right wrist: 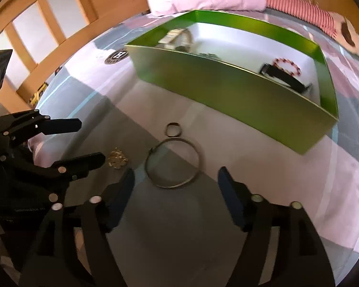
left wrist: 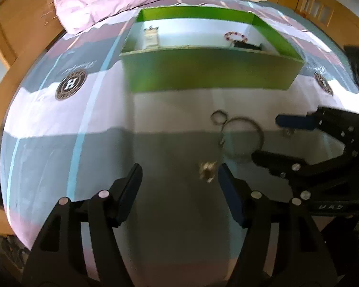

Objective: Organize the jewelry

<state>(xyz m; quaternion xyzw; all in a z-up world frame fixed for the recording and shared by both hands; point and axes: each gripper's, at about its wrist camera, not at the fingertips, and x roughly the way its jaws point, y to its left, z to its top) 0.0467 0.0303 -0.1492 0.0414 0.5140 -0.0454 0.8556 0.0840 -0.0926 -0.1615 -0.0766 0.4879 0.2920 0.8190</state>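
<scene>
Both claws stand wide open and empty. The bangle [right wrist: 173, 163] lies on the bed just ahead of the right claw [right wrist: 176, 186]: thin, stiff, likely slippery, best pinched across its rim. The gold trinket [left wrist: 207, 167] near the left claw [left wrist: 179, 181] looks light and delicate.

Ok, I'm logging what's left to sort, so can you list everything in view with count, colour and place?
Open green cardboard box: one, on the bed.
Red beaded bracelet: one, inside the box.
Black strap: one, beside that bracelet.
Pale metal watch: one, box's other end.
Large thin metal bangle: one, on the sheet.
Small metal ring: one, just beyond the bangle.
Crumpled gold piece: one, beside the bangle.
Pink cloth: one, behind the box.
Left gripper: black, open.
Right gripper: black, open.
</scene>
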